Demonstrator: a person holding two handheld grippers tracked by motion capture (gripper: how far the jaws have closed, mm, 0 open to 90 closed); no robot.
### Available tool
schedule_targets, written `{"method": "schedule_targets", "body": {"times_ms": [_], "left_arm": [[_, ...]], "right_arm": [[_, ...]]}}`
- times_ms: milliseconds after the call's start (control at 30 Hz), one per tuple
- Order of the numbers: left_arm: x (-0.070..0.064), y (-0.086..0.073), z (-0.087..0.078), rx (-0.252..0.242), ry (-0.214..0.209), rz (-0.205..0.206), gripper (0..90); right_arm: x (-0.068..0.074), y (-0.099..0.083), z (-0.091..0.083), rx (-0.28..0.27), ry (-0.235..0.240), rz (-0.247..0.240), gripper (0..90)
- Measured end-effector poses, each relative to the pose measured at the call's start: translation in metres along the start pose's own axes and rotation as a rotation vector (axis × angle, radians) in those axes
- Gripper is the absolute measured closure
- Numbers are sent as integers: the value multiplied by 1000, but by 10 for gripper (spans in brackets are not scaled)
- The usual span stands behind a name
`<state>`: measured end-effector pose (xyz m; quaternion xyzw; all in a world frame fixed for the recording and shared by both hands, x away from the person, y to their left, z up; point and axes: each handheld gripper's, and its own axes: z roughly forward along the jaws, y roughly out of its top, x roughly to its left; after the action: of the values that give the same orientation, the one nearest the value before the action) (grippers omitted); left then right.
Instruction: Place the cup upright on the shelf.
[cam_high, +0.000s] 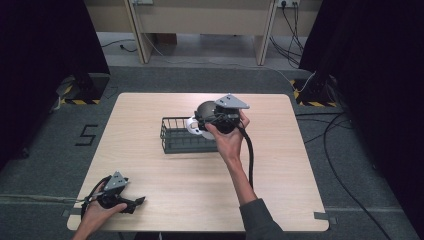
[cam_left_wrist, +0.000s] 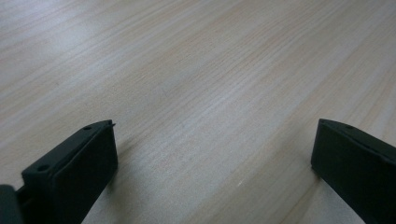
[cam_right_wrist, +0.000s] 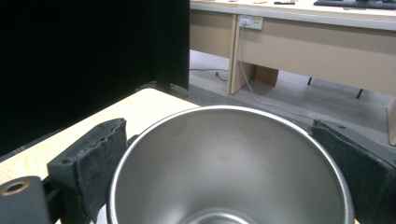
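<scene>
A metal cup (cam_right_wrist: 228, 168) with a white outside (cam_high: 192, 125) sits between the pads of my right gripper (cam_high: 201, 123), which is shut on it. In the right gripper view I look into the cup's shiny steel inside, with a black pad on each side of its rim. The cup hangs over the right end of a black wire basket (cam_high: 176, 136) at the middle of the table. My left gripper (cam_high: 137, 202) rests low at the table's front left corner. It is open (cam_left_wrist: 215, 149), with bare wood between its jaws.
The light wooden table (cam_high: 200, 190) stands on grey carpet. Black curtains (cam_high: 40, 55) hang at both sides. Wooden desks (cam_high: 200, 20) and loose cables (cam_high: 345, 150) lie beyond and to the right of the table.
</scene>
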<state>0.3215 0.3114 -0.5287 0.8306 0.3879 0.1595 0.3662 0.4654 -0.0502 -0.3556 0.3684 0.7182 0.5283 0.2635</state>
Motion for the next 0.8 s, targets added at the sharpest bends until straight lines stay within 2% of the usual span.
{"method": "schedule_targets", "body": {"times_ms": [433, 800], "left_arm": [[0, 0, 0, 0, 0, 1, 0], [0, 0, 0, -2, -2, 2, 0]], "right_arm": [[-10, -2, 21, 16, -28, 1, 65], [-18, -12, 38, 29, -52, 27, 65]]}}
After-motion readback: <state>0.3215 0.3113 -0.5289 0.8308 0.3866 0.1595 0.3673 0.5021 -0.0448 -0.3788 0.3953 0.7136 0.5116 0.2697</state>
